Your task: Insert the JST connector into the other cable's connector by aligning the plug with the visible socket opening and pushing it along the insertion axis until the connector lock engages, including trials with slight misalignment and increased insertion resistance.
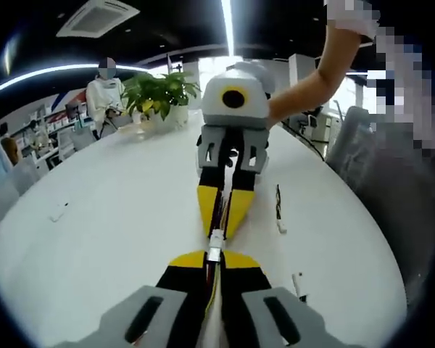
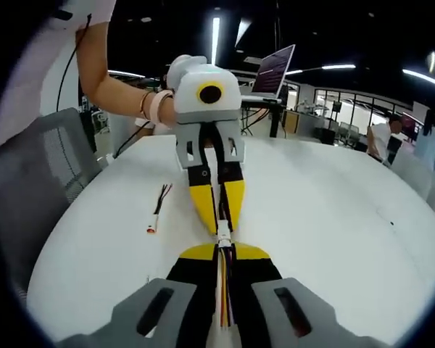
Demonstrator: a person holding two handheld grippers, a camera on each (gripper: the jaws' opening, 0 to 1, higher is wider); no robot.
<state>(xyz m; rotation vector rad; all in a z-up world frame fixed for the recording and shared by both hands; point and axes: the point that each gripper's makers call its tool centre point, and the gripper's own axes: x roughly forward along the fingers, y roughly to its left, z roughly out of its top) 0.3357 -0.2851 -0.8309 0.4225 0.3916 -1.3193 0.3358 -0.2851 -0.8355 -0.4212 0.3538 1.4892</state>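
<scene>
My left gripper (image 1: pixel 214 255) was clamped on a cable; jaws pinched together on the wires, which ran down between them toward the camera; at the tips sat the small white JST connector (image 1: pixel 214 245), right at the meeting point with the other side. My right gripper (image 1: pixel 227 217) came in head-on from ahead of my left jaws, yellow tips almost touching mine, its grey body further off and a forearm (image 1: pixel 312 83) behind it.

From the right gripper view — same meeting, mirrored; my right gripper (image 2: pixel 225 250) was closed on its own cable (image 2: pixel 224 293), red, yellow and dark wires running back between the jaws; the white connector (image 2: pixel 223 232) sat just past my tips, between them and the left gripper (image 2: pixel 219 216) facing me. The two connector halves were touching and in line; whether the lock had caught — could not tell, too small.

Both sat over a white table (image 1: pixel 116 217). To the right of my left jaws lay a spare cable (image 1: pixel 279 210) with a white end, and a smaller white piece (image 1: pixel 298 283) nearer me; left of my right jaws, a loose cable (image 2: pixel 159 206) with a red tip, well apart from the grip. A potted plant (image 1: pixel 159 94) stood far ahead at the table's end; a laptop (image 2: pixel 272 72) stood open beyond the left gripper.
</scene>
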